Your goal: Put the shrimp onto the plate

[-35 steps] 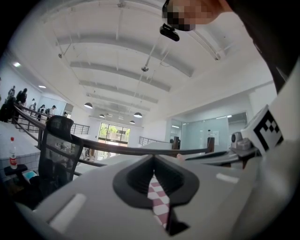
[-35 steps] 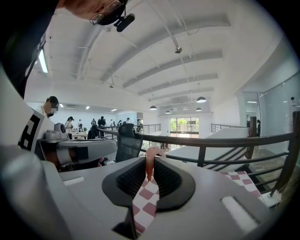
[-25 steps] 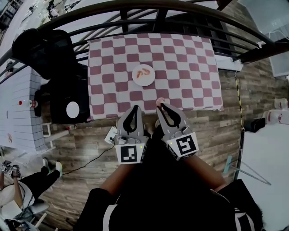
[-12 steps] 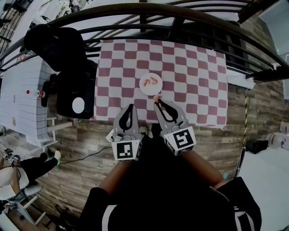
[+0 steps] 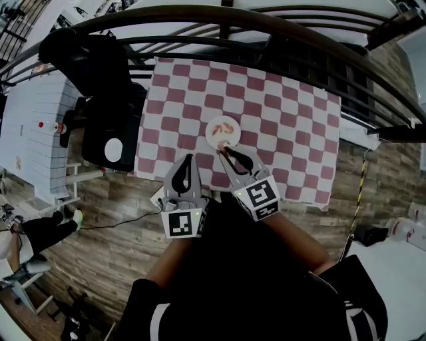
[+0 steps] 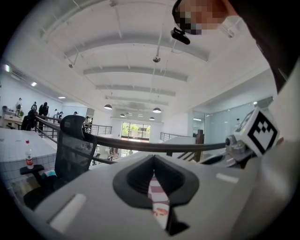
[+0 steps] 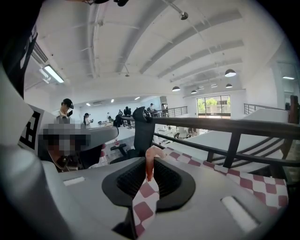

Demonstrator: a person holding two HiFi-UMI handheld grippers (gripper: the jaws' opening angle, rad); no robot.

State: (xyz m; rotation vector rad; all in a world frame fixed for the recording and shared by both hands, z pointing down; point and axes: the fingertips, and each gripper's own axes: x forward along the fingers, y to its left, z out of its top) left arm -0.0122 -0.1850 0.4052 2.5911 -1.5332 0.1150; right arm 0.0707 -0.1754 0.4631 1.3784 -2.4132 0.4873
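Pinching shrimp [image 7: 149, 163], right gripper [image 5: 223, 148] over checkered table [image 5: 279, 113] by railing [image 5: 266, 18]; left gripper [image 5: 188, 158] apparently closed.

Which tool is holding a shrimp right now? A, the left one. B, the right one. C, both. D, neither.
B: the right tool pinches a pink shrimp between its jaws, as the right gripper view shows, while the left tool is closed on nothing.

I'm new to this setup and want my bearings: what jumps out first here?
A red-and-white checked tablecloth fills the middle of the head view, with a white plate near its front edge already carrying shrimp. Just short of that plate, the right hand-held gripper is shut on another shrimp, while the left hand-held gripper hangs beside it, shut and empty.
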